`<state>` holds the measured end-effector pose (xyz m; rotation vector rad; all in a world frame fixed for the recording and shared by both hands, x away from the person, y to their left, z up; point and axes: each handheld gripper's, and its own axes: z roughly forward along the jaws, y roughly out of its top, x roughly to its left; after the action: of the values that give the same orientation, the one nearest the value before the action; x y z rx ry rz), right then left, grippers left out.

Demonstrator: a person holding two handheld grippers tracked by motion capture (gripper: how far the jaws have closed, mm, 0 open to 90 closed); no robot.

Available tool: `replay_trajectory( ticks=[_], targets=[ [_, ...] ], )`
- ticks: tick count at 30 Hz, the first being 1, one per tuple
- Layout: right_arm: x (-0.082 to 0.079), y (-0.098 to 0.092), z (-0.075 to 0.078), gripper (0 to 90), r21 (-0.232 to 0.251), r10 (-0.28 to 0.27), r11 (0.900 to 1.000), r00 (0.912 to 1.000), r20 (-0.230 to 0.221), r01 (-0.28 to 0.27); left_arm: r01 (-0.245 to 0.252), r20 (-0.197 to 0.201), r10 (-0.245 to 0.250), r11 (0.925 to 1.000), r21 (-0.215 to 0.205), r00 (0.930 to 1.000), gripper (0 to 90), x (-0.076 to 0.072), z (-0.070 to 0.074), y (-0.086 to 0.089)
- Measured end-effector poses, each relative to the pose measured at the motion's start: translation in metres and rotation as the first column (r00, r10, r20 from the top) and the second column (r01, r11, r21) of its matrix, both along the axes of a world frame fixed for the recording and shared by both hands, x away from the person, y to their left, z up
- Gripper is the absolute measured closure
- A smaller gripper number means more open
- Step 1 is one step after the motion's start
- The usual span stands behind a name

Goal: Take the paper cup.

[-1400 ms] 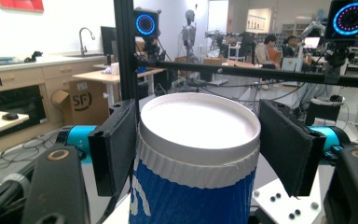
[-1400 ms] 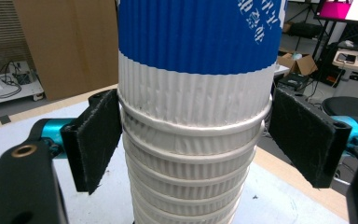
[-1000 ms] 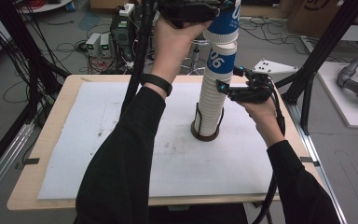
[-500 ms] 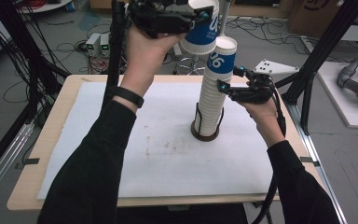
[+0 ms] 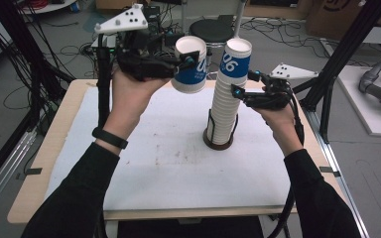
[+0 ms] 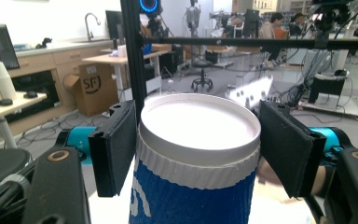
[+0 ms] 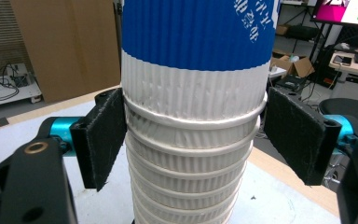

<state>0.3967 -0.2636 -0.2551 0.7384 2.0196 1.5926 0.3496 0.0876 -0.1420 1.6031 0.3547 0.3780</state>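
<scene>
Paper cup (image 5: 190, 64): we see it lifted clear of the stack, up and to its left, rim (image 6: 199, 122) clamped in the left gripper (image 5: 191, 58).
Stack of cups (image 5: 226, 99): upright in a dark ring holder (image 5: 219, 141) on the white mat (image 5: 168, 163).
Right gripper (image 5: 237, 85): jaws have just been closing; in its own view the left pad (image 7: 103, 135) touches the stack, the right pad (image 7: 298, 135) stands apart.
Grip state: we judge it not yet firm.
Risk: a one-sided push could tilt the tall stack.
Risk: a hard squeeze could crush the held cup's thin rim.
</scene>
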Motion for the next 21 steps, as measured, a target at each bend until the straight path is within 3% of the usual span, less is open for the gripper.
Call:
replay_trajectory(
  ticks=[21],
  targets=[
    [0.0,0.0,0.0,23.5,-0.003,-0.004,1.0,1.0,0.003,0.004,0.015,-0.076,-0.015,0.9999,0.002,0.997,30.3,-0.024,-0.081,0.026]
  ],
)
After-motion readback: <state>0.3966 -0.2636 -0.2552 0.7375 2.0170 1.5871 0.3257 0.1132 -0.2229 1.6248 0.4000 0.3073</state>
